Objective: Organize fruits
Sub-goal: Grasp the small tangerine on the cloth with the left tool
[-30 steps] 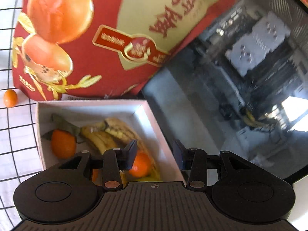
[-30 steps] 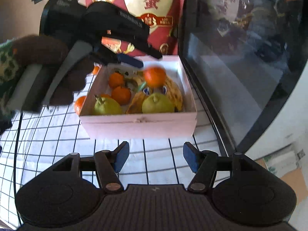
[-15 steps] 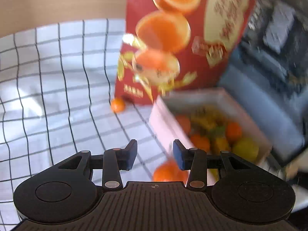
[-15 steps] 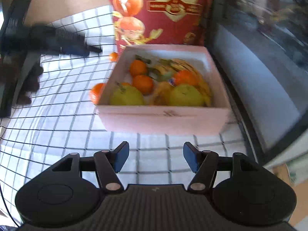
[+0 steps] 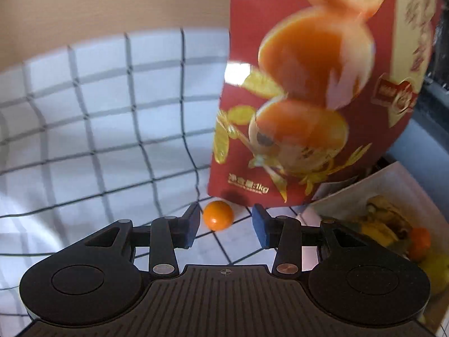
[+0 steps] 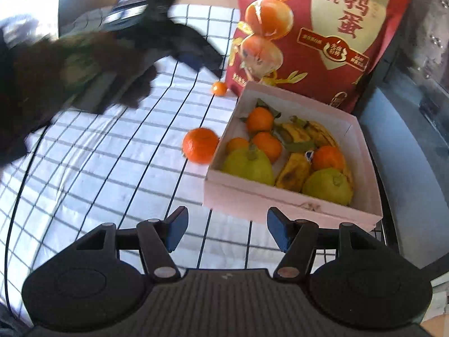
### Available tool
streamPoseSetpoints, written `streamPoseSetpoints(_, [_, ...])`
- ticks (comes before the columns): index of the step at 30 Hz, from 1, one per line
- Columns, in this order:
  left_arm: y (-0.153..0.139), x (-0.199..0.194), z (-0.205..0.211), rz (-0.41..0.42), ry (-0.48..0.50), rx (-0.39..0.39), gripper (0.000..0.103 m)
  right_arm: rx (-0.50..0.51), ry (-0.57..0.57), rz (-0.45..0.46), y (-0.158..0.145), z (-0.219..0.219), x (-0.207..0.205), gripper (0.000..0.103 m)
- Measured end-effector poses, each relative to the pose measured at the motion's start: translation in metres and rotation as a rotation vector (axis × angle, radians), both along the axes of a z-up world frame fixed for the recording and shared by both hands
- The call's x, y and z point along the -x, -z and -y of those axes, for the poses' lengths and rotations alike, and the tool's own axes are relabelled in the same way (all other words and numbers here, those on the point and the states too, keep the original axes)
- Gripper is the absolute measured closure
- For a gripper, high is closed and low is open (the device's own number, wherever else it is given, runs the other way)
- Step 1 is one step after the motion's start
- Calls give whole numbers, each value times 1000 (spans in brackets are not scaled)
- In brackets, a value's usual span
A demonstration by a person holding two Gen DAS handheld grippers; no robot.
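Note:
A pale pink box [image 6: 291, 202] on the checked cloth holds tangerines [image 6: 259, 119], bananas [image 6: 306, 133] and two green pears [image 6: 248, 165]. One tangerine [image 6: 200, 145] lies on the cloth against the box's left wall. A small round orange fruit [image 5: 218, 215] [image 6: 219, 88] sits at the foot of the red bag. My left gripper [image 5: 226, 224] is open, and the small fruit lies just beyond its tips, nearer the left finger, untouched. In the right wrist view the left gripper [image 6: 206, 60], blurred, hangs above the cloth left of that fruit. My right gripper [image 6: 227, 231] is open and empty, short of the box's near left corner.
A tall red snack bag [image 6: 317, 28] [image 5: 308, 90] stands behind the box. A dark glass-fronted appliance [image 6: 407, 90] runs along the right. The person's dark-gloved hand [image 6: 84, 67] holds the left gripper. Checked cloth [image 6: 98, 168] spreads out to the left.
The left gripper swung left, away from over the box, and dropped toward the small orange fruit by the bag. The right gripper shifted left and rolled, so the box now sits to its right.

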State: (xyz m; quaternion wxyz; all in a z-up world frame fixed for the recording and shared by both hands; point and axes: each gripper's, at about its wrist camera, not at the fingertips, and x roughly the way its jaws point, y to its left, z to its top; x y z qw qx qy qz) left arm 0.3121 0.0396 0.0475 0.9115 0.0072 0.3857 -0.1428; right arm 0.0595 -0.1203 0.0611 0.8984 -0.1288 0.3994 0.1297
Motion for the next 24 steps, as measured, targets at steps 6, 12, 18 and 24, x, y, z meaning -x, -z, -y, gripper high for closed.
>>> streamPoseSetpoints(6, [29,-21,6,-43,-45,-56,59,34,27,-10,6,8,7,40])
streamPoseSetpoints(12, [27,-20,-6,-56,-58,-4,69,26,59,-38,11,15,4,40])
streamPoseSetpoints(18, [8,59,-38,-47,-79,98,69,13,20,-30,8,0,3,40])
streamPoseSetpoints(24, [6,174,-71,-109,-198,186,69,-50,-73,64,-17,-38,-4,40])
